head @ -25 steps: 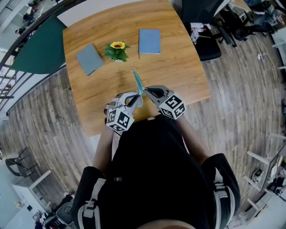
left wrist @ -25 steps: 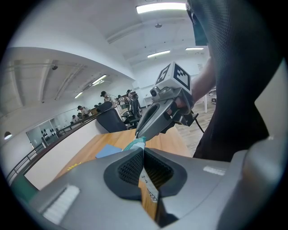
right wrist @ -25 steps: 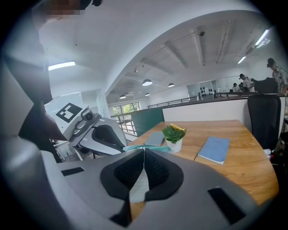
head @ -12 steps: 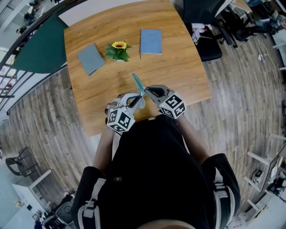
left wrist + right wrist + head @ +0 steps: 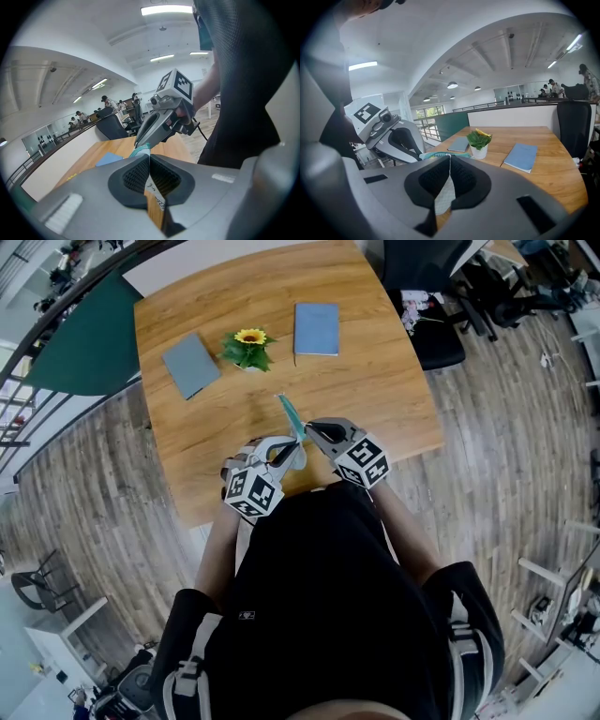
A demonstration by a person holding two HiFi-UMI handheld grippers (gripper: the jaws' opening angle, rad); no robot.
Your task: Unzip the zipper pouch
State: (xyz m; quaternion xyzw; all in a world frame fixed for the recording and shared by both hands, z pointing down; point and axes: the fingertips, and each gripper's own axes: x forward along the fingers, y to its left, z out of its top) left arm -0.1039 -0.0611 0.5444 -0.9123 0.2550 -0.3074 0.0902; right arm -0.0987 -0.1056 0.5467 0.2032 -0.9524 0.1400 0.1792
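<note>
A slim teal zipper pouch [image 5: 290, 414] is held on edge above the near part of the wooden table [image 5: 384, 381], pointing away from me. My left gripper [image 5: 292, 452] is shut on its near end; in the left gripper view [image 5: 149, 158] a white tag [image 5: 155, 191] sits pinched between the pads, with teal fabric [image 5: 140, 151] just beyond. My right gripper [image 5: 307, 431] is shut on the pouch from the right; the right gripper view [image 5: 449, 157] has pale mesh cloth [image 5: 445, 196] in the jaws and the teal edge [image 5: 432, 154] ahead. The two grippers almost touch.
A potted sunflower [image 5: 247, 346] stands mid-table, between a grey notebook [image 5: 190, 364] on its left and a blue notebook [image 5: 315, 327] on its right. A black office chair [image 5: 427, 306] is at the table's far right corner. Wood floor lies all around.
</note>
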